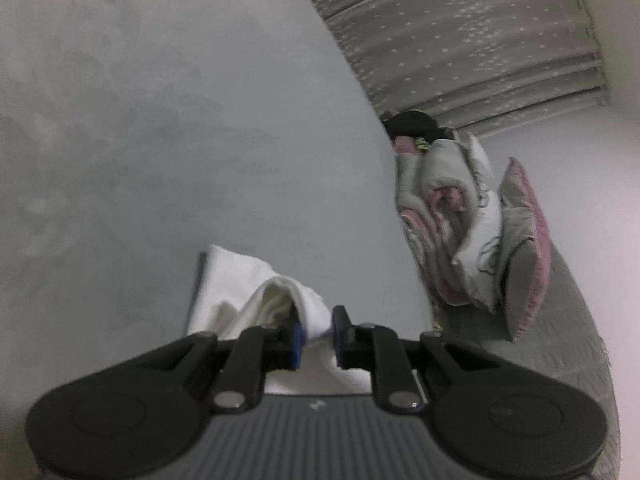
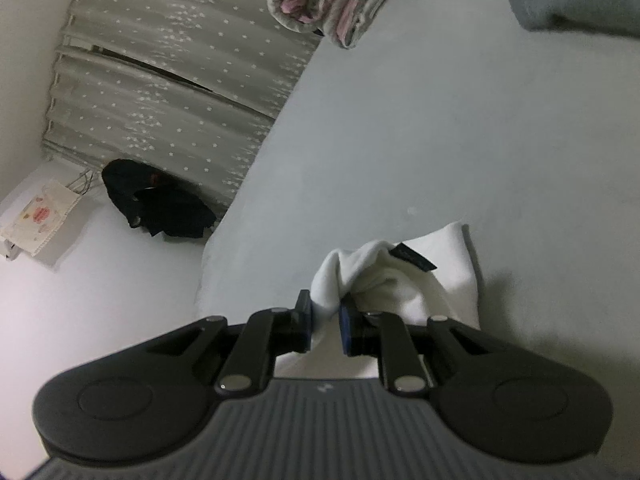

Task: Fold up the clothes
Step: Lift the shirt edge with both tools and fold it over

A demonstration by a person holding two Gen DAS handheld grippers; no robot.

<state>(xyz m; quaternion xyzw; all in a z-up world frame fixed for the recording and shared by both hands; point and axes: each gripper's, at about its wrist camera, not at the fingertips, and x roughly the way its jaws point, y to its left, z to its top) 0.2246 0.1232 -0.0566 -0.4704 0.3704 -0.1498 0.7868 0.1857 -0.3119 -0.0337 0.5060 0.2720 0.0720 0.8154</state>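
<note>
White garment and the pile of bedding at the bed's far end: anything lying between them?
Nothing: in the right wrist view, only bare grey bed sheet stretches from the white garment to the bedding pile.

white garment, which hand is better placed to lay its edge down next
Neither clearly: left gripper and right gripper both pinch the white garment. Slight edge right, whose side shows the black tag.

1. We see a plain white garment [image 1: 240,280] with a black label [image 2: 414,258].
2. Our grippers, left [image 1: 319,334] and right [image 2: 326,320], are black with blue pads [image 1: 340,328].
3. The bed sheet [image 1: 180,140] beneath is plain pale grey-blue.
4. The curtain [image 2: 168,80] is grey, dotted with small white stars.
5. At the sheet's far edge, the bedding pile [image 1: 460,216] is grey, white and pink-striped.
6. A black heap [image 2: 156,200] lies on the white floor [image 2: 100,280].
</note>
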